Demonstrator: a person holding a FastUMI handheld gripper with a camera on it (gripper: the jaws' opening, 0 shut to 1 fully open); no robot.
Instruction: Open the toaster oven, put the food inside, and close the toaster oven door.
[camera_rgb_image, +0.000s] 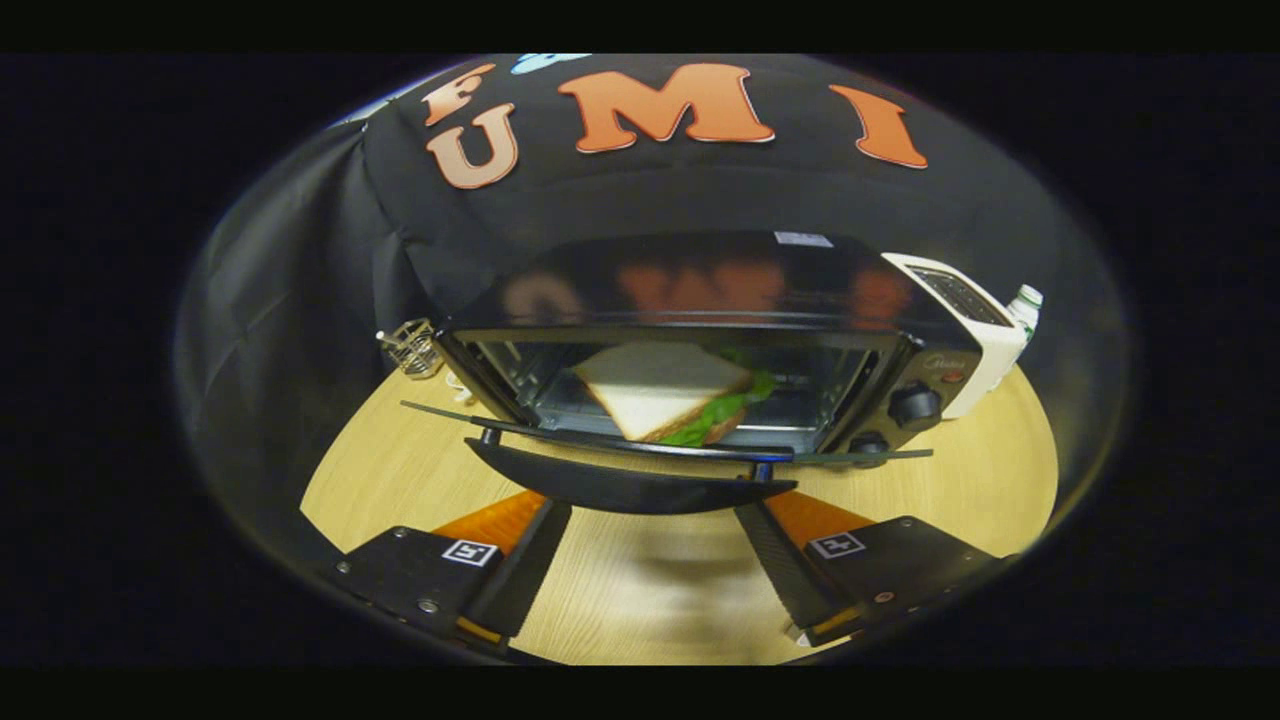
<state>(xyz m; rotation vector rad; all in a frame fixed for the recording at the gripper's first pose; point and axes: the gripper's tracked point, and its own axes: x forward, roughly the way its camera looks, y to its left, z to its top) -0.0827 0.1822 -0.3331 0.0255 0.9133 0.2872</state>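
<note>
Gripper (652, 520) released, fingers wide apart, nothing held. Sandwich (668, 392) lying inside toaster oven (700, 330), 12 o'clock beyond fingers. Door (640, 445) dropped flat, handle (630, 485) just ahead of tips, probably lined up for lifting door shut. White toaster (975, 320) at 2 o'clock.

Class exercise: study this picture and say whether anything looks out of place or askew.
The sandwich lies askew inside the toaster oven, one corner jutting towards the door, which hangs open. The gripper is open, its fingers just under the door handle.
</note>
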